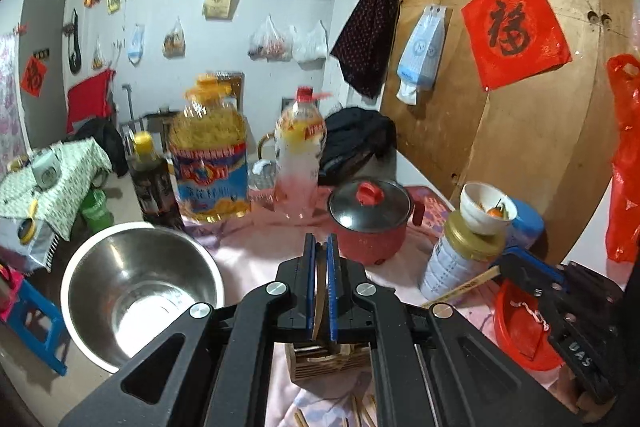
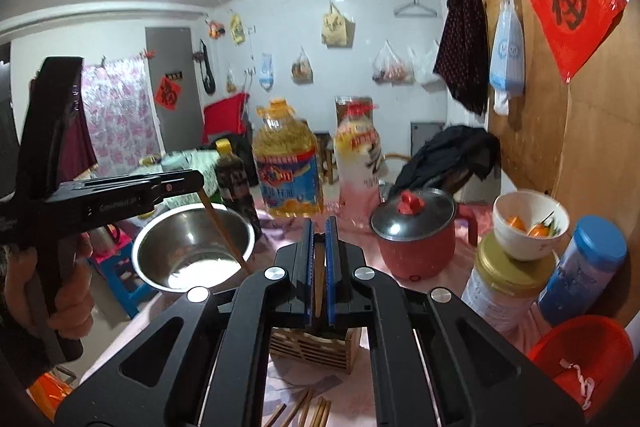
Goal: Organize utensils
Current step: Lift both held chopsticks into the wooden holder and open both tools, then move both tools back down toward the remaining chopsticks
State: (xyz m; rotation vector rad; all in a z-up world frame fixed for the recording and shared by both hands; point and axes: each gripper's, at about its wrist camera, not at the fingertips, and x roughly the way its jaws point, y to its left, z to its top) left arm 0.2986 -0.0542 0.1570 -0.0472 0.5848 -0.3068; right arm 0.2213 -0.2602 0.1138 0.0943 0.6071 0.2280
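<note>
Both grippers clamped, one chopstick each.

Left gripper (image 1: 321, 247): jaws narrow, pinching a chopstick (image 1: 320, 291) between blue pads; stick runs down toward 6 o'clock, lower end over the wooden holder (image 1: 328, 361). Seen from the right wrist view, same gripper (image 2: 200, 187) at 9 o'clock, held by a hand (image 2: 60, 291), its chopstick (image 2: 226, 235) slanting down toward 5 o'clock, across the front of the steel bowl (image 2: 192, 247).

Right gripper (image 2: 319, 231): jaws narrow, shut on a second chopstick (image 2: 319, 283), standing nearly upright between the pads. Slatted wooden holder (image 2: 316, 349) directly below, at 6 o'clock. From the left wrist view, right gripper (image 1: 502, 265) at 4 o'clock, its chopstick (image 1: 460, 291) poking out toward 8 o'clock, in front of the white jar (image 1: 452, 263).

Loose chopsticks (image 2: 308, 413) on the pink cloth (image 2: 400, 291), bottom edge, near the holder, apart from it.

Elsewhere on the cloth: red pot (image 2: 416, 231) with glass lid at 2 o'clock of the right gripper; white bowl (image 2: 530, 227) with orange fruit atop the gold-lidded jar; blue-capped jar (image 2: 582, 267) just beside; red basin (image 2: 584, 351) at 4 o'clock. Oil bottle (image 2: 288, 163) and dark sauce bottle (image 2: 236, 179) at 11 to 12 o'clock, behind the steel bowl.
</note>
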